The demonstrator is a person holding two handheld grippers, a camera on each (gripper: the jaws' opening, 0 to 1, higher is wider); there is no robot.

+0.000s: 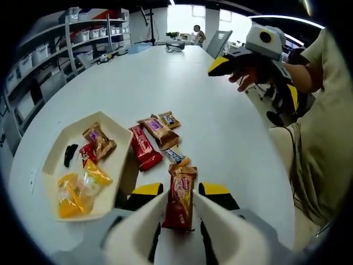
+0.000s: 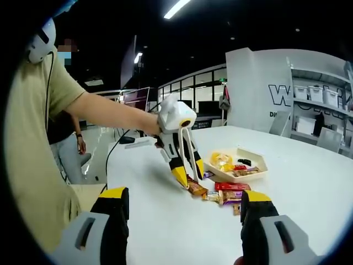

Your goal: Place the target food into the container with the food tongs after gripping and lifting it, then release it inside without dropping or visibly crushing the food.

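- While the left tool (image 1: 179, 212) pinches the orange-red foil snack packet (image 1: 181, 196) just above the white counter (image 1: 182, 83), lift gently.
- Carry it to the white hexagonal tray (image 1: 58, 152); squeezing probably crushes it.
- Right tool (image 2: 185, 207) hangs spread, idle.

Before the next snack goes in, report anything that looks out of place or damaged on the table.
Nothing looks damaged or spilled. Several snack packets lie loose on the white table beside the tray, waiting to be moved. The left tool holds a brown-red packet between its jaws, not visibly crushed.
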